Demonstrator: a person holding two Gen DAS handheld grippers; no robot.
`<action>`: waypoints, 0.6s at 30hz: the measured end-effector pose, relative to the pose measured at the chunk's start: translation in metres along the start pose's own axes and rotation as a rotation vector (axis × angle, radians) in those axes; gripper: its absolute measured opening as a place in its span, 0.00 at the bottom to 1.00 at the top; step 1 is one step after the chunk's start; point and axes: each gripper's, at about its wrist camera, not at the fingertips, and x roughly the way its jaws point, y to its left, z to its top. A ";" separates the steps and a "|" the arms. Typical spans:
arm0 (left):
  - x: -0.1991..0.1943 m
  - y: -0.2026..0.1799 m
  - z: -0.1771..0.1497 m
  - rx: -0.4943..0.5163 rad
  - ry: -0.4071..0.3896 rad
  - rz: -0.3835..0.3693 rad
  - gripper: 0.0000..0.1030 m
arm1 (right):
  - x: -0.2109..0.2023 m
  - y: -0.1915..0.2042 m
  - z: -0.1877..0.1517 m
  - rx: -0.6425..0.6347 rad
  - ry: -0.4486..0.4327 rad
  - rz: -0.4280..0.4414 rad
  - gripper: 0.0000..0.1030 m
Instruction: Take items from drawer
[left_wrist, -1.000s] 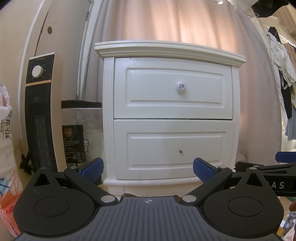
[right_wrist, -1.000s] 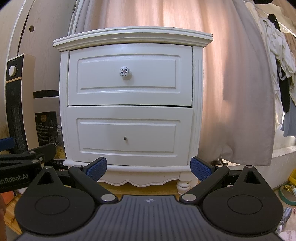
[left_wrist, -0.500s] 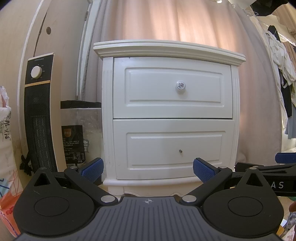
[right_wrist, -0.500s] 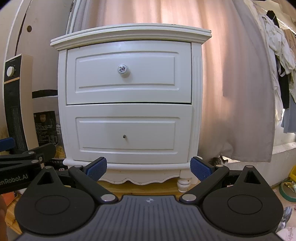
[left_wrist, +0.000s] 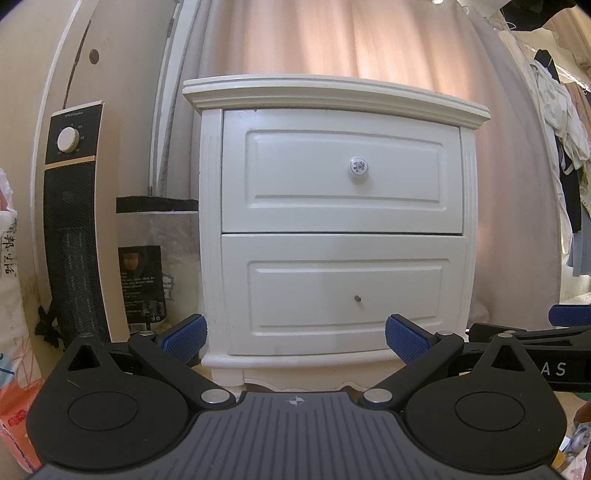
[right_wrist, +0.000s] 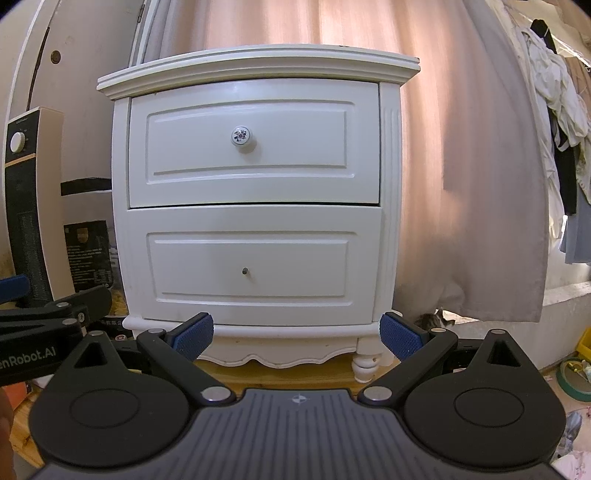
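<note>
Nightstand (left_wrist: 332, 229), white, stood against a pink curtain (left_wrist: 351, 44), both drawers closed. The top drawer (left_wrist: 341, 171) carried a round flowered knob (left_wrist: 358, 167); the bottom drawer (left_wrist: 343, 291) showed only a small metal stud (left_wrist: 357, 298). Whatever lay inside the drawers was hidden.

The left gripper (left_wrist: 295, 336) hung low before the bottom drawer, well short of it, its blue pads (left_wrist: 184, 338) spread wide with nothing between them. The right gripper (right_wrist: 295, 334) sat likewise, jaws wide apart and empty, just beside the left one, level with the stand's scalloped base.

A tower heater (left_wrist: 74, 221) with a white dial stood left of the stand. Clothes (left_wrist: 561, 129) hung at the right. A cat (right_wrist: 437, 320) peeked from under the curtain hem beside the stand's right leg.
</note>
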 end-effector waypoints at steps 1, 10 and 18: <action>0.001 -0.001 0.000 0.001 0.000 0.001 1.00 | 0.001 0.000 0.000 0.000 0.001 -0.001 1.00; 0.018 -0.008 0.000 0.011 0.010 0.000 1.00 | 0.016 -0.008 0.000 0.005 0.011 -0.007 1.00; 0.051 -0.016 0.004 0.018 0.022 -0.014 1.00 | 0.046 -0.017 0.006 0.009 0.030 -0.016 1.00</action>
